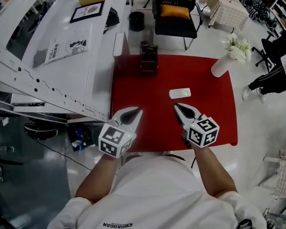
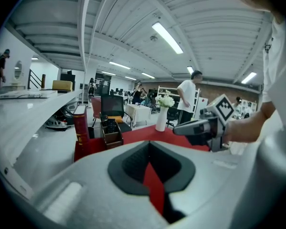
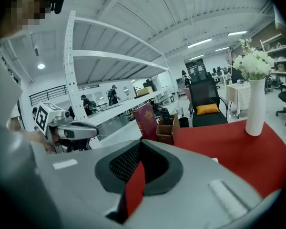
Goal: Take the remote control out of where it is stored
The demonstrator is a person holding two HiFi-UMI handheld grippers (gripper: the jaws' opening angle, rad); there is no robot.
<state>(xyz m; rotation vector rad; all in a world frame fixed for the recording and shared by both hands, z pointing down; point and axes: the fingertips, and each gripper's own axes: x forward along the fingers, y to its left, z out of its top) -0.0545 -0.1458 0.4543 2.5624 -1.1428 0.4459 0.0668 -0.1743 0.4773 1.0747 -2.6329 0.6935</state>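
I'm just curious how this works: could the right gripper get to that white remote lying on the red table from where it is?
Probably yes. The white remote lies alone on the red table, just ahead of the right gripper, nothing between. Its jaws are shut, though.

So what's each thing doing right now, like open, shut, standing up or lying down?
left gripper: shut, empty.
right gripper: shut, empty.
white remote: lying flat on the red table, nothing holding it.
wooden holder: upright, a dark remote standing in it.
red book: standing upright beside the holder.
vase: upright, white flowers in it.
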